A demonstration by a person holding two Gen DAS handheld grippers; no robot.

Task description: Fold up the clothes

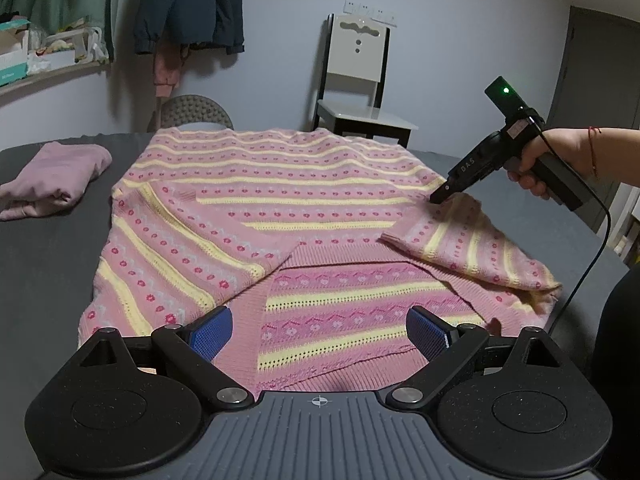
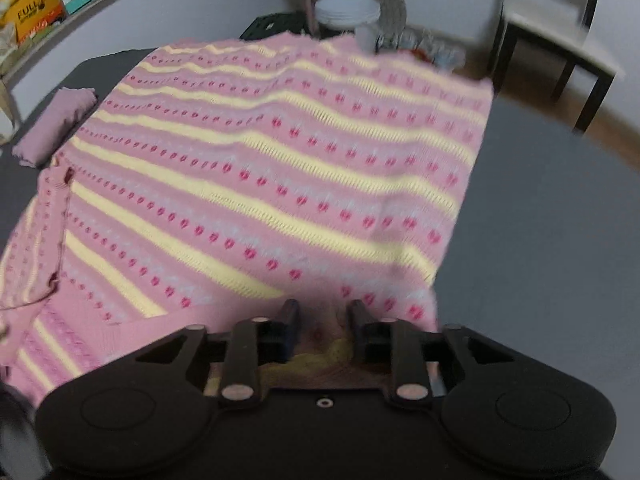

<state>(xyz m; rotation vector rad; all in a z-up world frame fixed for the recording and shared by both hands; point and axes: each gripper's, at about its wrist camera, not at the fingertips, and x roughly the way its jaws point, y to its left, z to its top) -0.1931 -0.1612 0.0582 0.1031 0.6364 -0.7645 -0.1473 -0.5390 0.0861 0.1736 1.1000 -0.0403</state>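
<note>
The sweater lies flat on the table, its right sleeve clamped in the right gripper and pointing inward to the left, while the left gripper hovers over the near edge, jaws apart and empty.

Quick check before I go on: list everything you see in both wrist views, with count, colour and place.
sweater: one, pink with yellow stripes, spread on the table, left sleeve folded in, right sleeve lifted
folded garment: one, mauve, far left of the table
table: one, dark grey, under the sweater
chair: one, white with dark frame, by the far wall
hanging clothes: several, green and navy, on the far wall
boxes: a few, orange and teal, on a shelf at left
left gripper: open, above the near hem
right gripper: shut on the sweater's right sleeve
hand: one, holding the right gripper
</note>
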